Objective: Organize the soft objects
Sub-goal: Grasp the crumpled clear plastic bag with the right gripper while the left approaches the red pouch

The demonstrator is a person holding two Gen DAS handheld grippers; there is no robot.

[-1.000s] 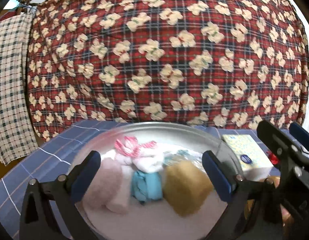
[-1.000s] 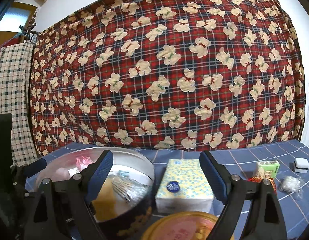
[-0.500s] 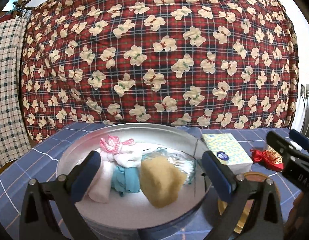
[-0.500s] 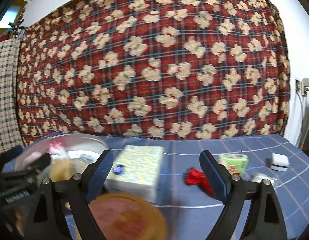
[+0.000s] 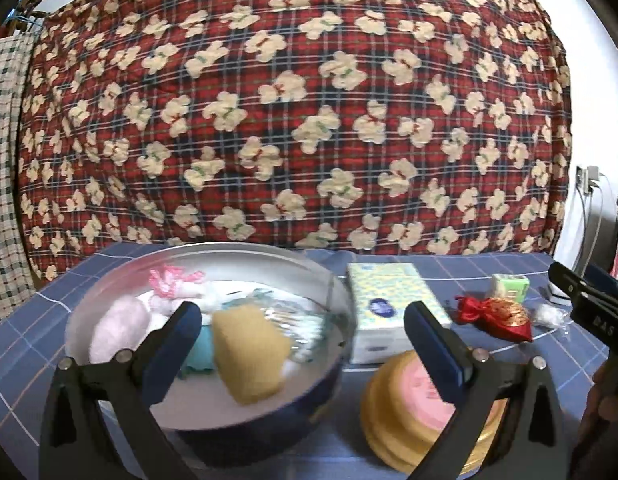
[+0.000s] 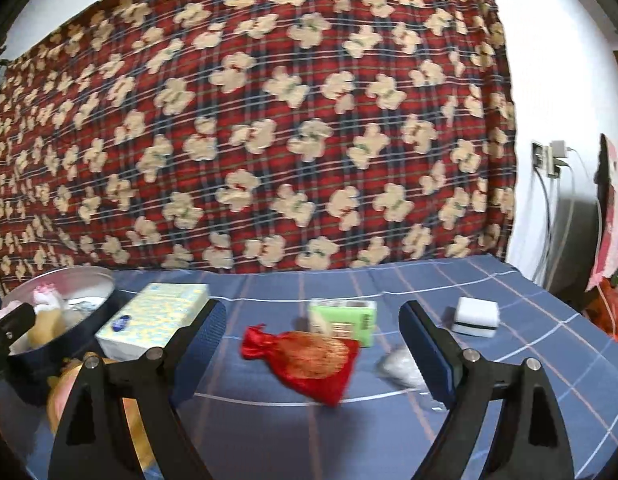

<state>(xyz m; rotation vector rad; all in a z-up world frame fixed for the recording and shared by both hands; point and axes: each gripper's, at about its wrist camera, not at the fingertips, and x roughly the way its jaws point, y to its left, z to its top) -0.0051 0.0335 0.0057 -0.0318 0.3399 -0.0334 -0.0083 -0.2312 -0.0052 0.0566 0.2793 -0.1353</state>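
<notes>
On the blue checked tabletop (image 6: 389, 432), a round tin (image 5: 269, 432) is seen at the left. Inside it, a yellow sponge (image 5: 249, 356), a pink soft thing (image 5: 117, 328), a teal cloth (image 5: 199, 350) and a white toy with a pink bow (image 5: 177, 284) are packed close together. Just beside the tin, a tissue box (image 5: 385, 304) is placed, and the tin's lid (image 5: 413, 412) lies in front of it. A red pouch (image 6: 305, 356) is found between the fingers of the right claw (image 6: 309, 340), but it is not touched. Behind it a green pack (image 6: 343, 320) is set, and a white block (image 6: 475, 316) farther right. The left claw (image 5: 301, 344) is held wide apart with nothing in it. The right claw is spread wide too.
</notes>
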